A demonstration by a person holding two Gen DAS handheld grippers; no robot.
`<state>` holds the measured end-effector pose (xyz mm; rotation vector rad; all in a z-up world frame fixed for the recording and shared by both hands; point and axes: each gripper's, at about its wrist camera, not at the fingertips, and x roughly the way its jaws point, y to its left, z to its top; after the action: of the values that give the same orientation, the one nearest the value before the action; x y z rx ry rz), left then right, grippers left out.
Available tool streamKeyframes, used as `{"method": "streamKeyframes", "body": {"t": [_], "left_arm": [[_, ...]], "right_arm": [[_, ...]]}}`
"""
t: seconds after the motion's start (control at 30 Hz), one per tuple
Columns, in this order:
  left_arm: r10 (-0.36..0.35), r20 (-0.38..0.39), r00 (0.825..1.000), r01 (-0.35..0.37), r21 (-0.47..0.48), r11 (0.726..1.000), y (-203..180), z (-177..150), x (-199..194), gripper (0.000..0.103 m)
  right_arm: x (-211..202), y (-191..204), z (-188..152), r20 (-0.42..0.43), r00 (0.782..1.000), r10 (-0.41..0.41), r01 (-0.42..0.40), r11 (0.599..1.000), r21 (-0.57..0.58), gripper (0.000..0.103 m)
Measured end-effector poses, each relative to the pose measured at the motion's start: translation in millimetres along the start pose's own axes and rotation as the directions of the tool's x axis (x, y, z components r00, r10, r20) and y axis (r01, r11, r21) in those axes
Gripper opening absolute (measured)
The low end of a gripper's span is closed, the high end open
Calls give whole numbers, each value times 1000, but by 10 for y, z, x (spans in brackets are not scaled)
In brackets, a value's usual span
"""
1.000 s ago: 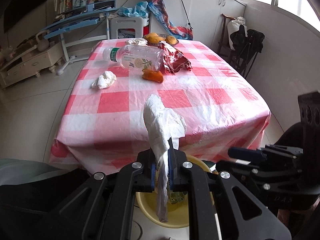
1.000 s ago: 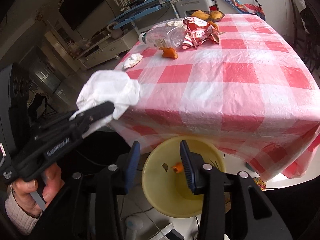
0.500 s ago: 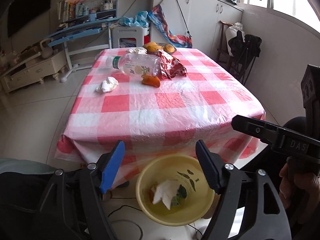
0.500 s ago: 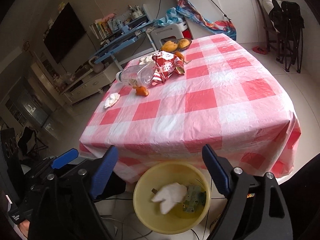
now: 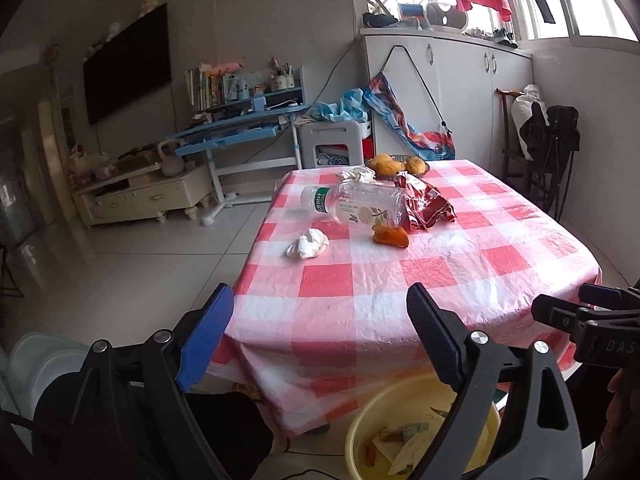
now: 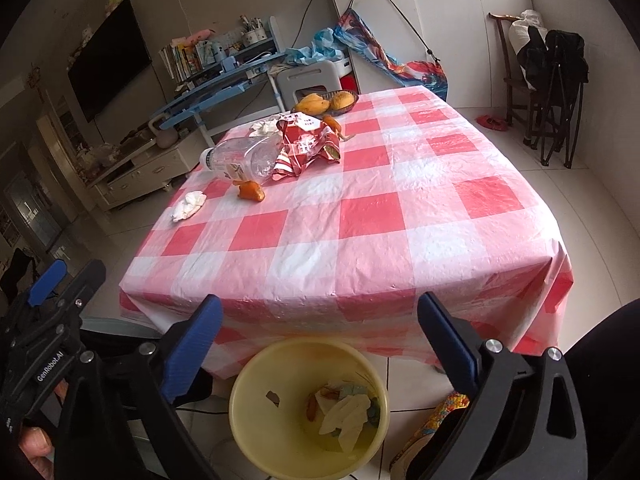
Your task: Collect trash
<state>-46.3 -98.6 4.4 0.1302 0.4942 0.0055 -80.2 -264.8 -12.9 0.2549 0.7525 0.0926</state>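
Left wrist view
- Left gripper [image 5: 316, 340]: jaws opening, wide apart, nothing between them; it hangs over the table's near edge, by my reading freed for the next pick.
- Bin [image 5: 362, 424]: yellow, on the floor under the table's [image 5: 400, 300] near edge, where dropped trash can fall in; it holds scraps and paper.
- Trash left on table: tissue [image 5: 307, 243], bottle [image 5: 356, 204] on its side, orange peel [image 5: 391, 235], red wrapper [image 5: 426, 206].

Right wrist view
- Right gripper [image 6: 320, 346]: jaws opening, empty, above the bin [image 6: 256, 380].
- Bin contents: white paper [image 6: 346, 414], orange and greenish scraps.
- Fruit bowl [image 6: 346, 109]: far edge, holds yellow fruit; probably not trash.
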Motion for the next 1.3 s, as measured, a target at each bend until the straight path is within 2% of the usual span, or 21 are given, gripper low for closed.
{"method": "streamKeyframes", "body": {"t": [0.3,1.3], "left_arm": [[-16,-43,999,14,-31,999,33,-7,137,89],[-28,-57,998,25,-38,999,-8,-59,191,89]], "right_arm": [[23,112,-7,51,989,-136,140,986,-92,95],[91,217,-64,16,992,-122,123,983,-133,95]]}}
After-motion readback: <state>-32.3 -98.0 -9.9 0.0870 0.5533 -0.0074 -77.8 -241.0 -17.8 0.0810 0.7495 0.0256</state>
